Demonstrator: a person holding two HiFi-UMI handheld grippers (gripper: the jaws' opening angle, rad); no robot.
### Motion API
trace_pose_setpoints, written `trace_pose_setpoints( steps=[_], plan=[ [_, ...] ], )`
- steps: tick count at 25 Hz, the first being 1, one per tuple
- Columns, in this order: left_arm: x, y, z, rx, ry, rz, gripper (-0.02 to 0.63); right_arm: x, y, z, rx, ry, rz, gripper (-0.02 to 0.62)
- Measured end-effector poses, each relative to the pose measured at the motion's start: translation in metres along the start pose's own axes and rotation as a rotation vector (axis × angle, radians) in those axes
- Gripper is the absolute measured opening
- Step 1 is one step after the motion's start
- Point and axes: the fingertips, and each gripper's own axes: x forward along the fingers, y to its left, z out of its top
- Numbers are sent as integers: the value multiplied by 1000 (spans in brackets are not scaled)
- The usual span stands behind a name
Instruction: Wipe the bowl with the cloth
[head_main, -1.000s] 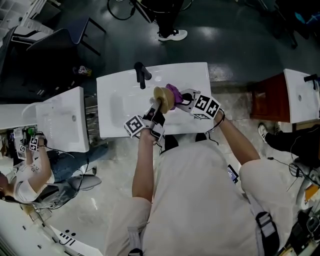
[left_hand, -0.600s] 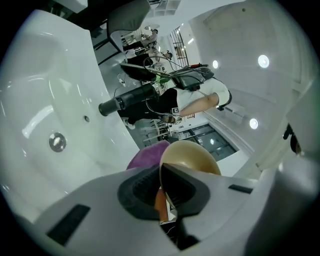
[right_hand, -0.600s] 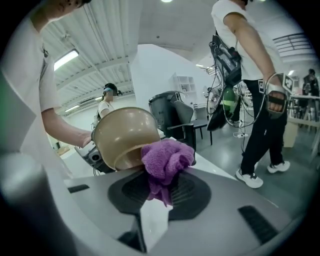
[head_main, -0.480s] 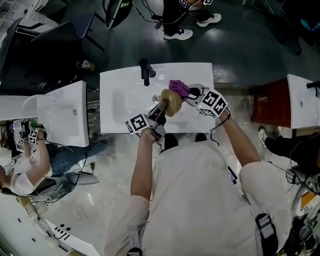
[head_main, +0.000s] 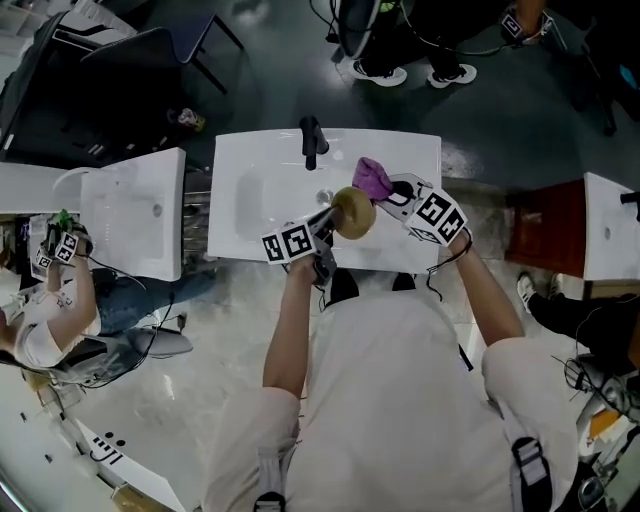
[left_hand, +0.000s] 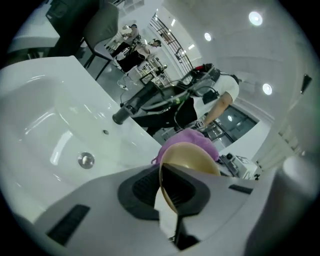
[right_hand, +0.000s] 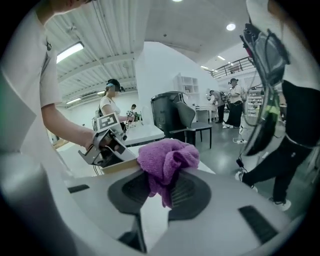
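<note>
The left claw (left_hand: 168, 202) is narrowed onto the rim of a tan bowl (left_hand: 192, 159), with the rim caught between its two jaws. It holds the bowl tilted in the air above the near right part of the white counter (head_main: 410, 150). The right claw (right_hand: 161, 192) is pinched on a purple cloth (right_hand: 168, 157), which bunches up out of the jaws in a loose wad.

In the head view the cloth sits against the far right side of the bowl, touching it. The right claw comes in from the right and the left claw from the near left. The left gripper view shows the cloth peeking out behind the bowl's far rim.

Left of the bowl, the sink (head_main: 262, 195) is sunk into the counter. It has a metal drain (left_hand: 86, 160) in its bottom and a black tap (head_main: 312, 140) at its far edge. A second white counter (head_main: 130, 225) stands just to the left, across a narrow gap. At the far left edge of the head view another person (head_main: 45, 335) holds a gripper with marker squares.
</note>
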Motion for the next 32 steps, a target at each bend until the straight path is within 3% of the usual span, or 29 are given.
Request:
trace_pose_setpoints(
  steps=[7,13,19,25,28,32],
  plan=[
    [-6,19,6,-16,-40,77,20,3,15,-6,17,-1,2,72],
    [-17,44,12,-56,-109,190,20,8,33,-15,62,-1,22,72],
    [-26,62,20,-54,-182,315,17,13,64,-30,197,-41,67,72],
    [-36,78,27,36,-198,459,17,19,82,-34,255,-71,98,72],
    [-39,83,27,108,-175,523,17,15,72,-38,274,-69,39,72],
    [-36,88,23,140,-146,552,17,14,41,-59,262,36,-144,74]
  ],
)
